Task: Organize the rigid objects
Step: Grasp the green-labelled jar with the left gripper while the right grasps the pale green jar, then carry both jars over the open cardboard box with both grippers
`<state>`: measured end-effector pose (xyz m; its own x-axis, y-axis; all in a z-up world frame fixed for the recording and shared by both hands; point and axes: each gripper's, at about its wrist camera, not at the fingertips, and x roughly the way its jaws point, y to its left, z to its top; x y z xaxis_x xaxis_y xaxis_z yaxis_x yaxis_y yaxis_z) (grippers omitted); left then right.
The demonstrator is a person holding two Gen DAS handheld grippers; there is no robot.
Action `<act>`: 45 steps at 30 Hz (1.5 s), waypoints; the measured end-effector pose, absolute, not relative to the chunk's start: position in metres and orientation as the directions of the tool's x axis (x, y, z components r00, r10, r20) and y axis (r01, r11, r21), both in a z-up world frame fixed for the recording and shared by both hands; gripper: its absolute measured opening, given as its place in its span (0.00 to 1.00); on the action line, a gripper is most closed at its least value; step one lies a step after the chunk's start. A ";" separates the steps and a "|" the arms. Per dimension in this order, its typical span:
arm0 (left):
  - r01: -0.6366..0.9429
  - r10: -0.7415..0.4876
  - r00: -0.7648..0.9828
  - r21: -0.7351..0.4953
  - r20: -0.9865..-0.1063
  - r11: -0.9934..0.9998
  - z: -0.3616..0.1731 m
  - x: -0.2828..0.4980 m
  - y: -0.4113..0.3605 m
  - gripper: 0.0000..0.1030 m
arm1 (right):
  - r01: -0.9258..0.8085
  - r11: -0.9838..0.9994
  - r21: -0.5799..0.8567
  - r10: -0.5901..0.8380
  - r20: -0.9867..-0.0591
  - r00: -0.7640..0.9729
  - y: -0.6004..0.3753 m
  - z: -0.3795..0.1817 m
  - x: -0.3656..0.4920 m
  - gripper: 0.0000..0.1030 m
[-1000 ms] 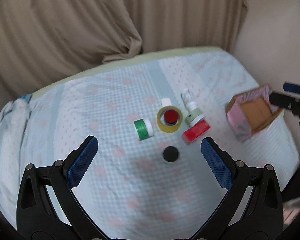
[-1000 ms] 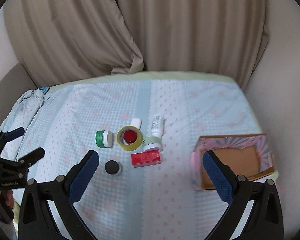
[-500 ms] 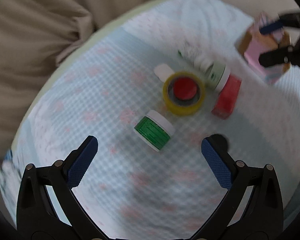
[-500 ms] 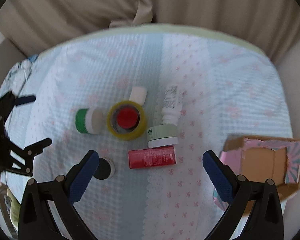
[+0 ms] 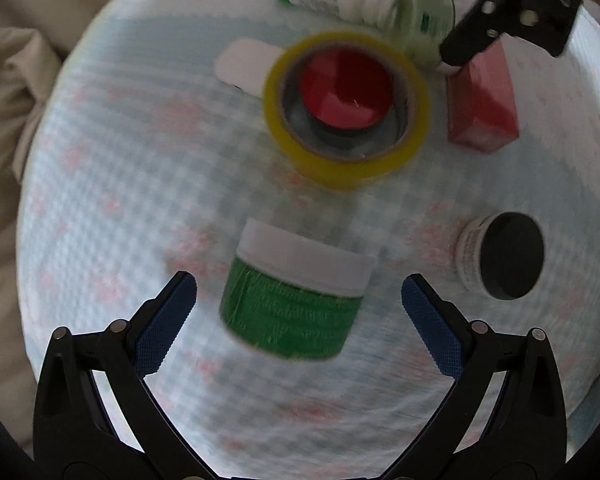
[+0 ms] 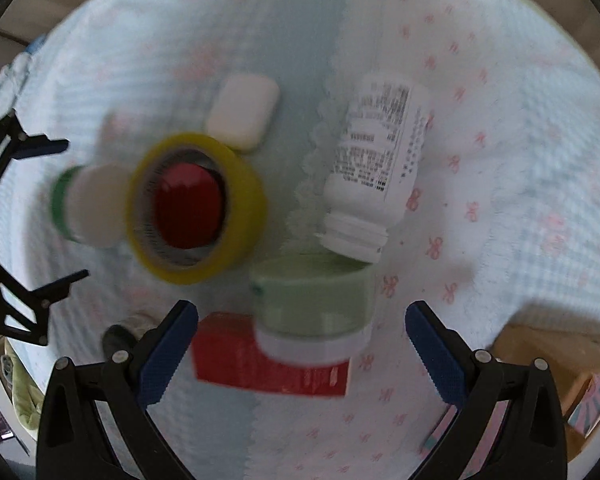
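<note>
Both of my grippers have dropped from a high view of the whole bed to just above the cluster of things, and the curtains that filled the upper half of both views a second ago are now almost gone. My left gripper point(image 5: 299, 308) points straight down over the green jar point(image 5: 296, 296), which lies on its side between my blue pads; the jaws are closing but are wide apart, the pads touch nothing, and I hold nothing. My right gripper point(image 6: 302, 350) hangs over the pale green jar point(image 6: 314, 308), which overlaps the red box point(image 6: 236, 358); its fingers stand spread and empty, with no pad on the jar. I judge this as the approach ending and the first two grasps about to begin, one jar per hand, while nothing is yet sorted. Counting what lies on the bedspread point(image 5: 112, 184): one green jar, one pale green jar, one red box, one white bottle point(image 6: 376, 168) lying down with its neck against the pale green jar, one yellow tape roll point(image 5: 346, 108) with one red-capped thing point(image 5: 346, 82) inside its ring, one small white case point(image 6: 242, 110) just beside the roll, and one black-lidded pot point(image 5: 504, 256) standing apart. One cardboard box point(image 6: 556, 356) sits at the right edge, well apart from the cluster, likely where things go.
</note>
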<state>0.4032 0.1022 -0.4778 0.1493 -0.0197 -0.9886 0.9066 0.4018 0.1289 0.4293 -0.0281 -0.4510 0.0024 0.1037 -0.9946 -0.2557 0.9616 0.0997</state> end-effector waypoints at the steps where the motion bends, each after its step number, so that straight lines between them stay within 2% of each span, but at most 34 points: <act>1: 0.913 -0.012 0.142 0.127 -0.990 0.388 -0.482 0.403 0.101 0.91 | -0.257 0.962 0.098 0.096 -0.995 -0.019 -0.028 -0.458 0.432 0.99; 5: 0.929 -0.002 0.130 0.121 -0.992 0.349 -0.496 0.401 0.095 0.84 | -0.248 0.960 0.128 0.116 -0.991 -0.061 -0.027 -0.471 0.435 0.85; 7: 0.930 -0.002 0.130 0.122 -0.991 0.346 -0.499 0.401 0.093 0.81 | -0.247 0.960 0.133 0.118 -0.990 -0.074 -0.026 -0.476 0.435 0.73; 8: 0.930 0.001 0.141 0.133 -0.990 0.342 -0.501 0.401 0.092 0.75 | -0.247 0.960 0.133 0.116 -0.990 -0.080 -0.025 -0.478 0.435 0.70; 10: 0.932 0.004 0.149 0.142 -0.989 0.333 -0.504 0.403 0.089 0.72 | -0.249 0.961 0.116 0.098 -0.992 -0.082 -0.025 -0.480 0.435 0.64; 17: 0.924 -0.009 0.148 0.135 -0.989 0.358 -0.503 0.405 0.088 0.71 | -0.230 0.965 0.123 0.111 -0.992 -0.064 -0.027 -0.481 0.432 0.64; 25: 0.880 -0.048 0.145 0.107 -0.988 0.462 -0.472 0.403 0.104 0.69 | -0.183 0.974 0.131 0.130 -0.991 -0.016 -0.054 -0.462 0.425 0.64; 33: 0.782 -0.155 0.167 0.035 -0.974 0.622 -0.400 0.387 0.128 0.69 | -0.149 0.978 0.149 0.159 -0.986 0.054 -0.066 -0.412 0.405 0.64; 38: 0.694 -0.225 0.170 -0.045 -0.959 0.718 -0.352 0.378 0.134 0.69 | -0.106 0.980 0.169 0.179 -0.980 0.090 -0.071 -0.359 0.389 0.64; 45: 0.651 -0.279 0.243 -0.057 -0.929 0.757 -0.269 0.356 0.123 0.69 | -0.102 0.985 0.139 0.155 -0.973 0.172 -0.071 -0.281 0.334 0.64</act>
<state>0.3557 0.1227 -0.2689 0.2426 -0.2793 -0.9291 0.6514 0.7566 -0.0573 0.3341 -0.0711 -0.2815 0.1718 0.1553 -0.9728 -0.1021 0.9850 0.1392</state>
